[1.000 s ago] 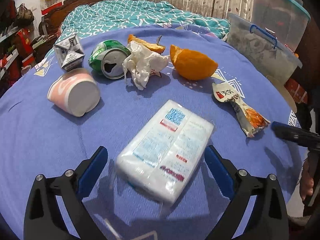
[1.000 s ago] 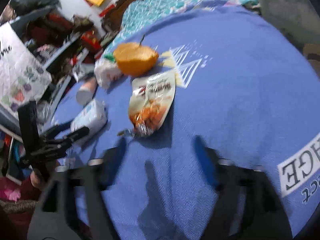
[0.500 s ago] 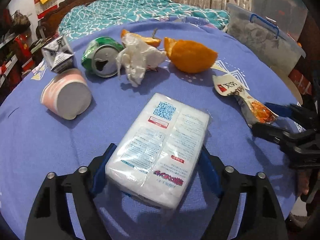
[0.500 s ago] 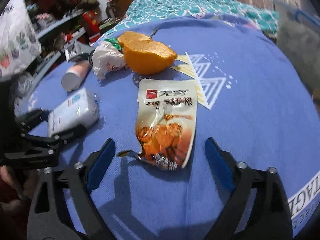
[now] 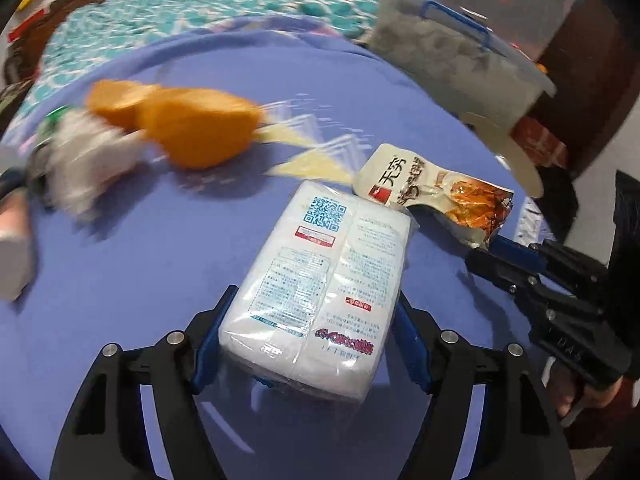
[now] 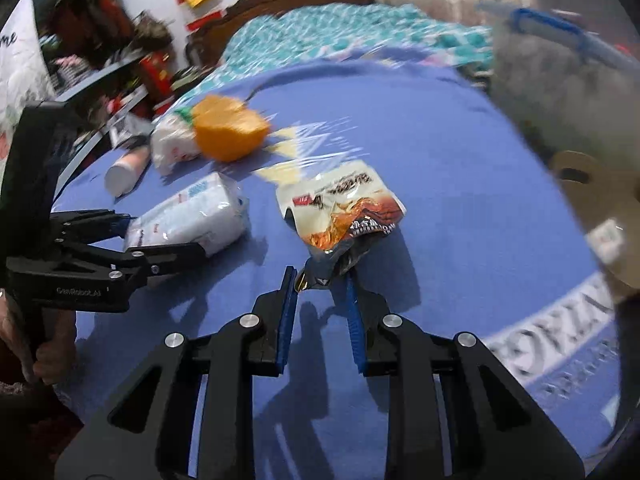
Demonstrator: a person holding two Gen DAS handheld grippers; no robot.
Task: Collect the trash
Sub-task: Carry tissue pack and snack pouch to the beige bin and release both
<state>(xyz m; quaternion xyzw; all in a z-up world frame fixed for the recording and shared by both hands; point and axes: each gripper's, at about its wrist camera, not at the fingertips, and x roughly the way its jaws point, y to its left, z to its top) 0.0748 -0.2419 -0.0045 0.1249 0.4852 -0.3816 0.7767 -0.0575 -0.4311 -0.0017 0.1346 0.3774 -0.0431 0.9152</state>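
Much of what we see is smeared: the orange peel (image 5: 196, 132) and the crumpled tissue (image 5: 86, 160) at the left are fuzzy blobs, and a cup (image 6: 126, 166) is half cut off in the left view. Our left gripper (image 5: 308, 336) has its blue fingers (image 5: 206, 344) squeezed on a soft white tissue pack (image 5: 324, 280) in shiny plastic, with small print and a square code on it. Our right gripper (image 6: 320, 300) has its fingers (image 6: 286, 312) pinched on the torn dark end of a crinkly snack wrapper (image 6: 344, 208), which lies just beside the pack. Both sit on a round worktop (image 5: 140, 264) with a blue cloth. Behind it are a bed (image 6: 340, 36) with a teal blanket and a cloudy plastic box (image 5: 452, 52).
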